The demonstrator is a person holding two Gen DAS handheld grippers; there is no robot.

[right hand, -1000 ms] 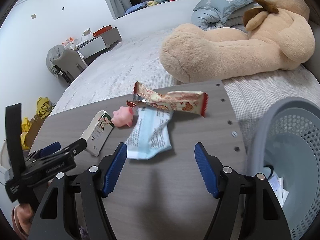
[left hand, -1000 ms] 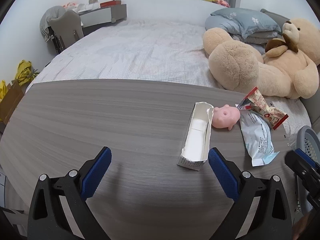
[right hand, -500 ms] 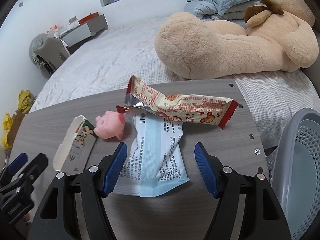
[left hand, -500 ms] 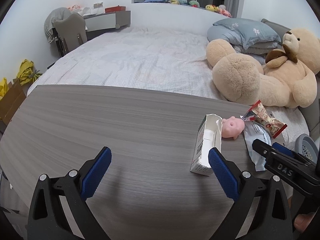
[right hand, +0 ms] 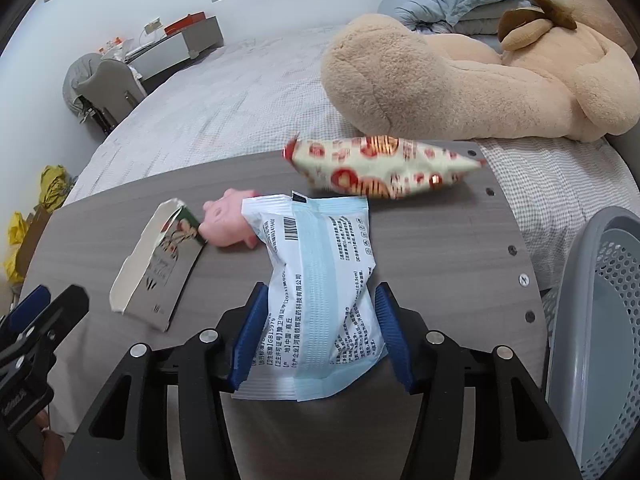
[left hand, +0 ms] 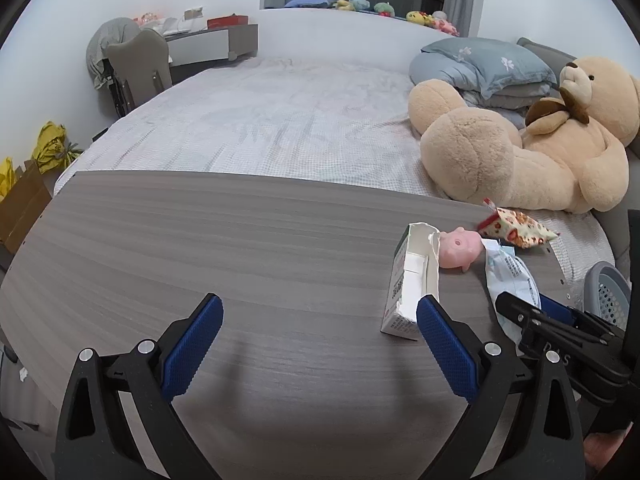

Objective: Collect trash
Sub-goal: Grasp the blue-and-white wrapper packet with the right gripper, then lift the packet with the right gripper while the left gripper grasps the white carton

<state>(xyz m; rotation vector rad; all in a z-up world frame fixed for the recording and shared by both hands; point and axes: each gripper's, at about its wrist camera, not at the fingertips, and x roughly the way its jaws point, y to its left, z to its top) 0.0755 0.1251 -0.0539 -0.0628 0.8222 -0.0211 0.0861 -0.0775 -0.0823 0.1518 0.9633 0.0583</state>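
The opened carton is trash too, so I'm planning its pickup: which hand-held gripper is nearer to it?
Left. The left hand-held gripper has its right finger right beside the carton; the right hand-held gripper sits farther right, closed on the blue-and-white packet.

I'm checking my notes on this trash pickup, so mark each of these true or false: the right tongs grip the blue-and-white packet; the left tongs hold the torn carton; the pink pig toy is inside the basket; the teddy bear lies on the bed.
1. The right tongs grip the blue-and-white packet. True.
2. The left tongs hold the torn carton. False: they are open and empty, with the carton beside one finger.
3. The pink pig toy is inside the basket. False: it is on the table.
4. The teddy bear lies on the bed. True.
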